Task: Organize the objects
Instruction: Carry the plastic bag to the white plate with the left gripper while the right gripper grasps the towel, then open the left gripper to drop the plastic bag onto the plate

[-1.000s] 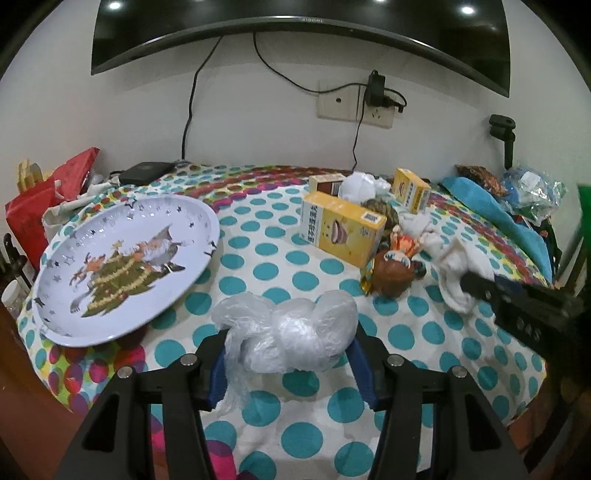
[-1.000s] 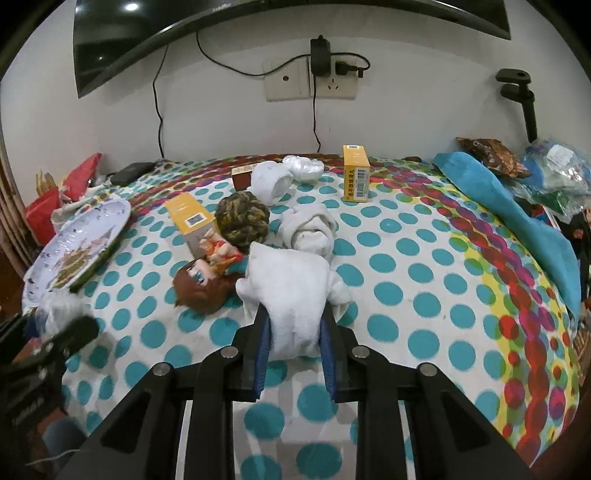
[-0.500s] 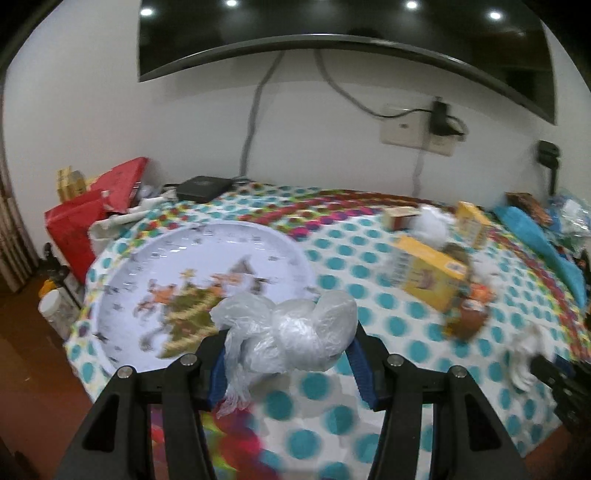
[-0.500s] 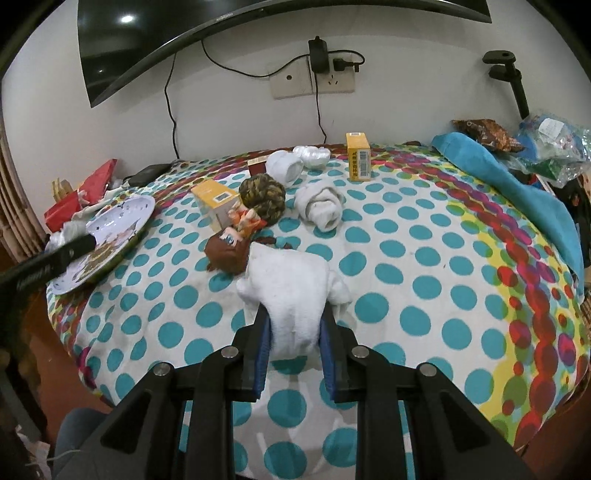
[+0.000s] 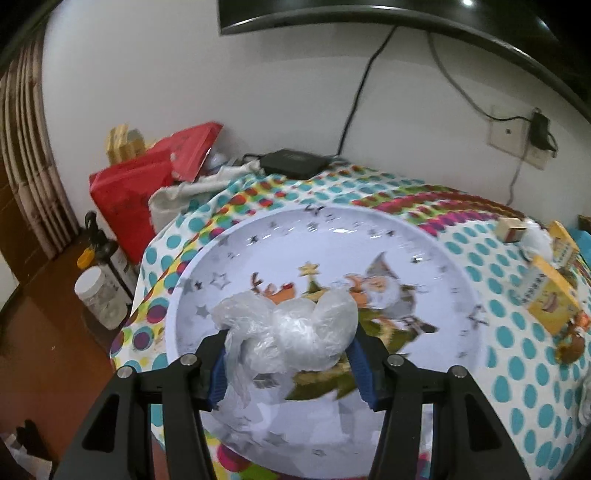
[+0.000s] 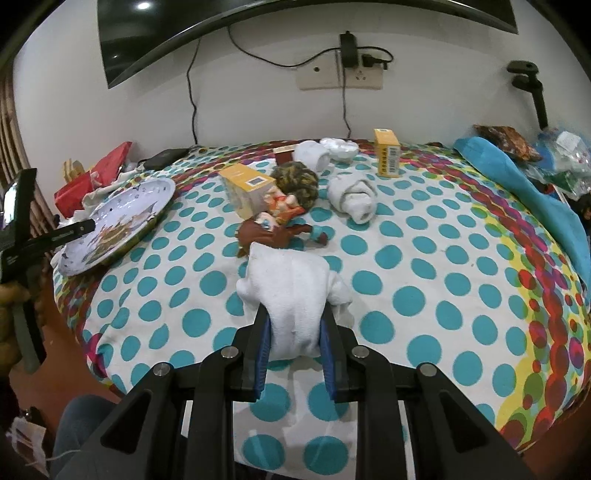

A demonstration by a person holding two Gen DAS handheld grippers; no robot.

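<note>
White wall fills the top of both views, with a dark screen [image 6: 295, 26] at the upper edge and a socket [image 6: 340, 74] with wires below it. Under that, a big table with a spotty cloth [image 6: 424, 266] covers most of the right wrist view.

On the left side of that view sits the Christmas plate [image 6: 118, 225], near the table edge. In the left wrist view the plate [image 5: 424, 258] is very big and fills the middle of the frame.

At the bottom middle of the left wrist view, the left gripper [image 5: 290, 363] pinches a crumpled plastic bag [image 5: 291, 332]. The bag bulges up between the two fingers and sticks out past the tips, right over the plate. A second ago the bag hung over the spotty cloth, with the plate off to the left. Now the gripper has swung left and the plate is under the bag.

At the bottom middle of the right wrist view, the right gripper [image 6: 295, 343] squeezes a white sock [image 6: 291, 288] between its fingers. The sock flops out forward past the tips. Its spot in the grip looks the same as before.

Further up sit a yellow box [image 6: 245, 188], a doll [image 6: 277, 221], a woolly ball [image 6: 297, 181] and a rolled white sock [image 6: 352, 197].
</note>
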